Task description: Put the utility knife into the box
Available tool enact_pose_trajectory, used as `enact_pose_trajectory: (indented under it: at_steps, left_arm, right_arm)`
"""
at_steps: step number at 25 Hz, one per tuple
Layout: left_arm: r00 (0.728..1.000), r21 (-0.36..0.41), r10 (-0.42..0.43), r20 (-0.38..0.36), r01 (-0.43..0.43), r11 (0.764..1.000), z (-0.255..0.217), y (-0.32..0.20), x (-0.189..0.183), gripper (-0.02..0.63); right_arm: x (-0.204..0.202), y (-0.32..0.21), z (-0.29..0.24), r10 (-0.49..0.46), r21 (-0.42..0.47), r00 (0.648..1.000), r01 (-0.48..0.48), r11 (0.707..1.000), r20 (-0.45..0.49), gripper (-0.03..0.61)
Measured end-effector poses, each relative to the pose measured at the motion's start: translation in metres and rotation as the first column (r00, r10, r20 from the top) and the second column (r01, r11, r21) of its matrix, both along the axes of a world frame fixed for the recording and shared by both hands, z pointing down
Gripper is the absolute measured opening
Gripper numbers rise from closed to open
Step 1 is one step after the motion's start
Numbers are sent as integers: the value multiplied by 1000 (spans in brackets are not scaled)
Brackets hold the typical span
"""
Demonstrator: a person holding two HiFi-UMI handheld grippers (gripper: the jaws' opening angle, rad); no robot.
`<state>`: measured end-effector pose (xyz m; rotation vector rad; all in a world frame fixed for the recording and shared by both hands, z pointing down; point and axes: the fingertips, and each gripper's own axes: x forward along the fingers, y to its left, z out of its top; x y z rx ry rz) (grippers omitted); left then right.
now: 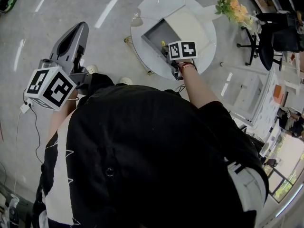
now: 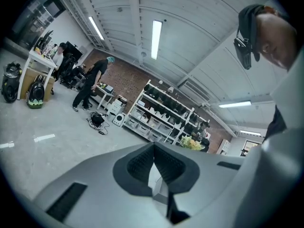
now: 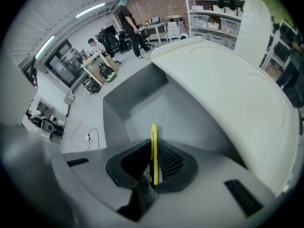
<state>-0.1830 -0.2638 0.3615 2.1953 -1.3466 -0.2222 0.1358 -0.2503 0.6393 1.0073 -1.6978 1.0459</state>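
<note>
My right gripper hangs over the open box on the round white table. It is shut on a yellow utility knife. In the right gripper view the knife stands on edge between the jaws of the right gripper, its tip over the box's grey inside. The white lid is folded back to the right. My left gripper is raised at the left, away from the table. The left gripper has its jaws together with nothing between them.
A bunch of flowers stands at the table's far right edge, with a black office chair beyond it. A cable lies on the floor at the left. Storage shelves and a person are far off.
</note>
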Motion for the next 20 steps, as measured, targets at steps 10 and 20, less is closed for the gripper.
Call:
enact_pose_trajectory:
  at_steps: [10, 20]
  left_arm:
    - [1000, 3, 12, 0, -12, 1000, 0, -2, 8, 11]
    - [1000, 2, 19, 6, -19, 1000, -1, 1, 12, 11]
  right_arm:
    - [0, -1, 1, 2, -7, 1000, -2, 1000, 23, 43]
    - [0, -1, 0, -2, -6, 1000, 2, 1000, 25, 44]
